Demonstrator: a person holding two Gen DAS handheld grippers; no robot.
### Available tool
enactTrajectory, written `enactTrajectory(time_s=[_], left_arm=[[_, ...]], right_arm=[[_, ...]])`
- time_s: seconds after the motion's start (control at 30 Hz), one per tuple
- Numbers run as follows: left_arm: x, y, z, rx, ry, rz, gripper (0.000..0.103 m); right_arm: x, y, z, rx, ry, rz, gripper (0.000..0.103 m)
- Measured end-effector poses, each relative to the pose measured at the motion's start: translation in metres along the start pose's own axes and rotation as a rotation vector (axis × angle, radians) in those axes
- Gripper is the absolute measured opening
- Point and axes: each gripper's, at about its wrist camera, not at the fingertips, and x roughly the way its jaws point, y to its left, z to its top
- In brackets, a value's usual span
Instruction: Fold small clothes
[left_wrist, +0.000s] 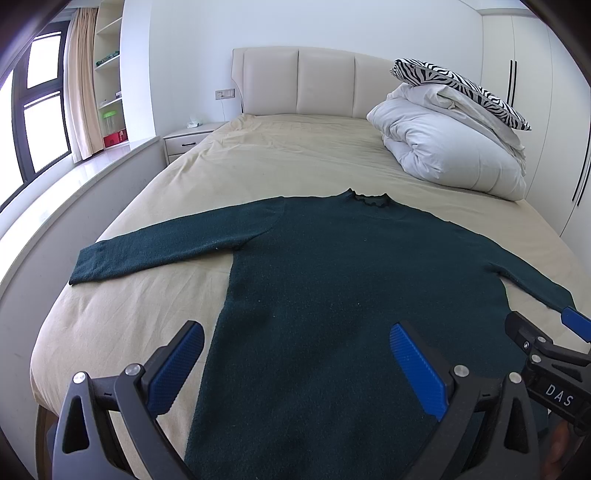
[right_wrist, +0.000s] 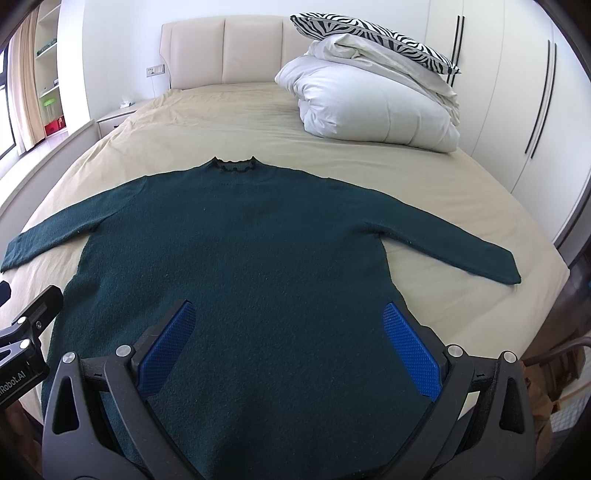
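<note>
A dark green sweater (right_wrist: 236, 258) lies flat, front up, on the beige sheet of the bed (right_wrist: 229, 122). Its ruffled collar points toward the headboard (right_wrist: 225, 51), and both sleeves are stretched out to the sides. The hem end is nearest the cameras.

The left hand-held gripper (left_wrist: 295, 365) hovers over the lower body of the sweater with its blue-padded fingers (left_wrist: 177, 373) spread wide and nothing between them. One finger is above the bare sheet, the other above the fabric. The right hand-held gripper (right_wrist: 288, 343) is likewise spread wide and empty, both fingers above the knit.

Near the headboard, on the right side of the mattress, a bundled white duvet (right_wrist: 373, 107) carries a zebra-print pillow (right_wrist: 373, 37). A nightstand (left_wrist: 188, 138) stands to the left of the bed, and white wardrobes (right_wrist: 509, 92) line the right wall.
</note>
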Motion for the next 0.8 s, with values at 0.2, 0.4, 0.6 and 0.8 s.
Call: enactTrajectory(time_s=[0.2,0.4,0.6,0.8], left_arm=[[0.0001,0.0001,-0.0001,-0.001,0.001,-0.001,0.103],[0.0001,0.0003,-0.0002,-0.001,0.0,-0.001,0.103],[0.0002,0.0005,-0.0002,-0.002,0.0,-0.002,0.103],[0.0003,0.0007,-0.0002,-0.002,0.001,-0.001,0.103]], right_arm=[[0.0016,0.001,-0.0008,0.001,0.003,0.002,0.103],[0.0021,0.0017,-0.0011,0.003,0.003,0.002,0.103],[0.0027,0.0017,-0.001,0.003,0.006,0.004,0.103],[0.0025,0.0015,-0.0012,0.004,0.005,0.004,0.103]])
